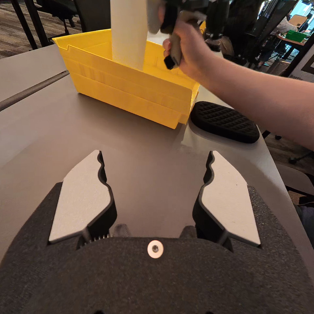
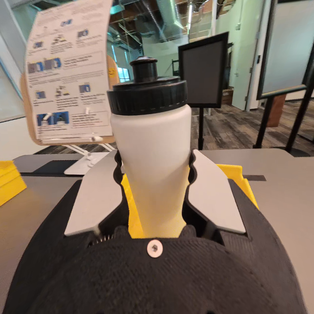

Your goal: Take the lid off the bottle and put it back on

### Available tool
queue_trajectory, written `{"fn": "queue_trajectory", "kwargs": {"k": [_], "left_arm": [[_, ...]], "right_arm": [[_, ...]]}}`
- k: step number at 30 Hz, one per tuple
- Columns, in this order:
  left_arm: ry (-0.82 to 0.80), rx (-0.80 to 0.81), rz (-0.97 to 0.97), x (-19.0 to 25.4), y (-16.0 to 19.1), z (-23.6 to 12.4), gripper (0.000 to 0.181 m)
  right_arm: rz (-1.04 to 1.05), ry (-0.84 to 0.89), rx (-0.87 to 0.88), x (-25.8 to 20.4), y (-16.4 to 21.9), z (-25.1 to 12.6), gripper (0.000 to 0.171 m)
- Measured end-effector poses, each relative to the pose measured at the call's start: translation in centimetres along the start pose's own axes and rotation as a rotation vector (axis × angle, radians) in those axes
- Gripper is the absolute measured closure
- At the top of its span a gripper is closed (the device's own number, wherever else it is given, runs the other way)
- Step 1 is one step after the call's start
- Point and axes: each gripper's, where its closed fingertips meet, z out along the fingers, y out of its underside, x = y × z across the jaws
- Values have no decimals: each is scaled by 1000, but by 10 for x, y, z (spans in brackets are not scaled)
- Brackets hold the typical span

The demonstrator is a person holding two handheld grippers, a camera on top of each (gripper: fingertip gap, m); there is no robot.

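Two grippers at work on my grey table [image 1: 51, 136]: nearest the left wrist camera, my left gripper [image 1: 155, 156] hangs over bare tabletop, its jaws spread wide with nothing between them. Beyond it, at one o'clock, a black quilted pad [image 1: 224, 121] lies just beside the yellow bin [image 1: 129, 91], which sits at twelve o'clock. Above the bin, a person's hand [image 1: 190, 54] grips the handle of my right gripper [image 2: 155, 156], whose jaws pinch the white bottle [image 2: 153, 153] at its narrow waist, upright and lifted over the bin's interior. Seen from the right wrist camera, the bottle fills the centre, its black lid [image 2: 147, 96] with pull spout still screwed on at twelve o'clock. Farther back, an instruction sheet on a stand [image 2: 68, 76] at ten o'clock and a dark framed sign [image 2: 203, 71] at one o'clock
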Motion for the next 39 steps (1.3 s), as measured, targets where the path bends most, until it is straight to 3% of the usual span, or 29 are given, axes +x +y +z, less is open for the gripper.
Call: {"fn": "queue_trajectory", "kwargs": {"k": [5,13,22,31,35,39], "left_arm": [[-3,-19,2,-2,5,2,68],[-2,-37,9,-2,9,5,68],[0,-46,6,-3,12,6,68],[-11,-52,11,-5,14,6,68],[-12,-67,14,-6,17,8,68],[-10,-72,19,-5,18,8,68]], "right_arm": [[-3,79,-28,29,31,12,93],[-49,57,-53,29,42,13,93],[-48,71,-82,32,41,4,93],[-99,46,-88,22,17,-12,92],[-17,72,-170,34,34,-6,83],[-1,100,-220,44,57,3,91]]}}
